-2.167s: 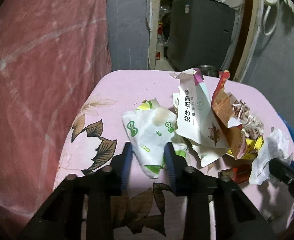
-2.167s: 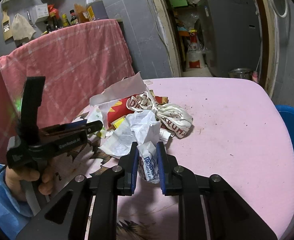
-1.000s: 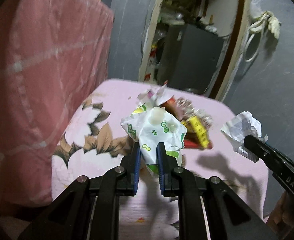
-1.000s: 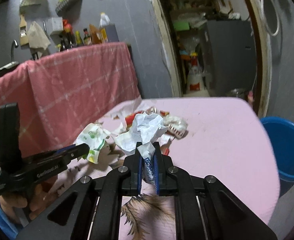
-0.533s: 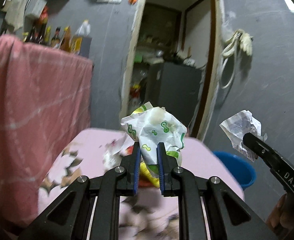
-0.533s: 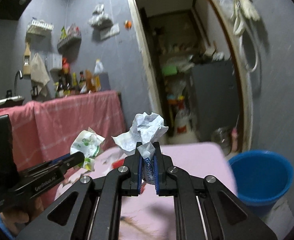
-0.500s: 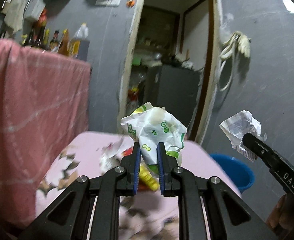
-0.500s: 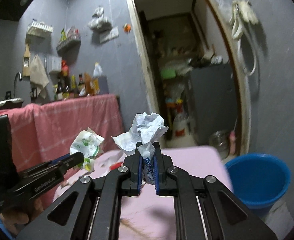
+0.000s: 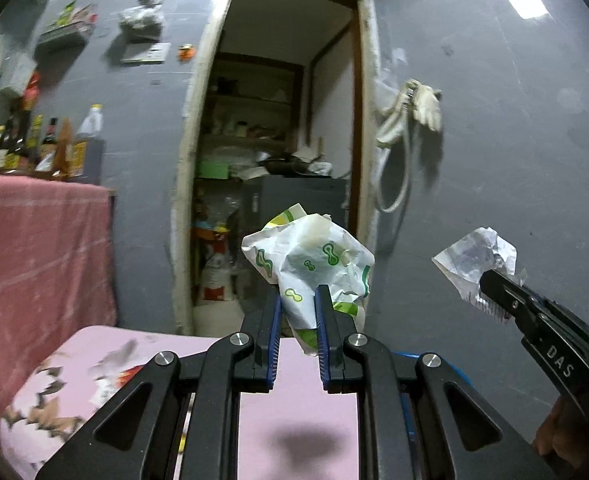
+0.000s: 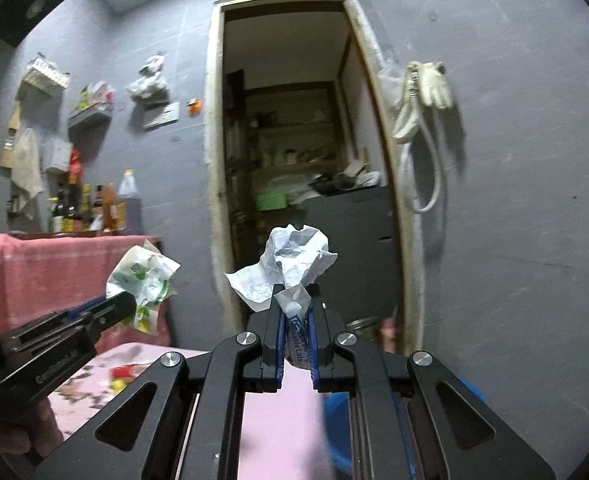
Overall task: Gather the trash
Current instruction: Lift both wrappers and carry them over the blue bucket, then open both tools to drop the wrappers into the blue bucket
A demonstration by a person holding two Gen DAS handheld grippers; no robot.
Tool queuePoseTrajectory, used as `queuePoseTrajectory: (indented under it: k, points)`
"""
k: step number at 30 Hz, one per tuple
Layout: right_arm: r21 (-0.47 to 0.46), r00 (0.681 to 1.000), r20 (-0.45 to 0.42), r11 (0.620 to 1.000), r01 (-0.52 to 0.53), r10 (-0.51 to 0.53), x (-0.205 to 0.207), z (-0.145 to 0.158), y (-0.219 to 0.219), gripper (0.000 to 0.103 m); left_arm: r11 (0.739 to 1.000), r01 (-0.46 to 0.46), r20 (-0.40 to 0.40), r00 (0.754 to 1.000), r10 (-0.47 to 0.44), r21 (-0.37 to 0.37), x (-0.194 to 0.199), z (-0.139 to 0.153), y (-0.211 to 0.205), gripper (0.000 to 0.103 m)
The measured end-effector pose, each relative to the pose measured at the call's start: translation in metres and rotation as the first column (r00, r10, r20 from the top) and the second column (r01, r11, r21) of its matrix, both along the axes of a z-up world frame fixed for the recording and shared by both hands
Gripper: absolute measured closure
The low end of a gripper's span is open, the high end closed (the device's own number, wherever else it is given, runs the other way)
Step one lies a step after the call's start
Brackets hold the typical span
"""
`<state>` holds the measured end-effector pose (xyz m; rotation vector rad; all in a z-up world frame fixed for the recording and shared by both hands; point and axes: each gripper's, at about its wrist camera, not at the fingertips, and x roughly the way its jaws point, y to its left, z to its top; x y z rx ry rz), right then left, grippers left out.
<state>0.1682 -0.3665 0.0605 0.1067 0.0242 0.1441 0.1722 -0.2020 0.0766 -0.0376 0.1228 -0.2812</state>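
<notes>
My left gripper is shut on a crumpled white wrapper with green print, held in the air above the pink table. My right gripper is shut on a crumpled white paper packet, also lifted. In the left wrist view the right gripper and its paper hang at the right. In the right wrist view the left gripper and its wrapper are at the left. More trash lies blurred on the table. A blue bucket shows partly behind the fingers.
A doorway ahead opens on a storeroom with a grey cabinet. A pink-covered counter with bottles stands at the left. A hose and glove hang on the grey wall.
Both grippers have risen and tipped up toward level with their trash still held. The table and its pile have dropped to the bottom of both views, and the bucket has slid behind the fingers.
</notes>
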Motion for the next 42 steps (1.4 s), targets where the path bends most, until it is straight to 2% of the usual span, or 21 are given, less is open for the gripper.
queuePoseTrajectory:
  k: [4,11,17,22,29,42]
  points:
    - [0.007,0.998,0.006,0.998,0.06,-0.06,0.012,-0.008,-0.029,0.095,0.998,0.047,-0.016,0.999,-0.046,0.031,0.018,-0.004,-0.036,0.09]
    - [0.027,0.991,-0.04,0.991,0.129,-0.128,0.036,-0.031,-0.074,0.095,0.994,0.096,-0.085,0.992,-0.092,0.05,0.057,-0.018,-0.08,0.09]
    - [0.05,0.979,-0.129,0.986,0.162,-0.155,0.054,-0.055,-0.103,0.095,0.987,0.139,-0.207,0.971,-0.119,0.086,0.09,-0.037,-0.118,0.09]
    - [0.078,0.963,-0.219,0.981,0.176,-0.155,0.067,-0.07,-0.118,0.095,0.984,0.16,-0.343,0.931,-0.124,0.079,0.119,-0.055,-0.138,0.09]
    - [0.102,0.938,-0.318,0.978,0.18,-0.139,0.081,-0.089,-0.126,0.094,0.983,0.158,-0.473,0.876,-0.095,0.096,0.149,-0.08,-0.153,0.09]
    - [0.129,0.896,-0.434,0.977,0.171,-0.099,0.101,-0.109,-0.133,0.093,0.991,0.126,-0.631,0.773,-0.073,0.04,0.186,-0.121,-0.153,0.089]
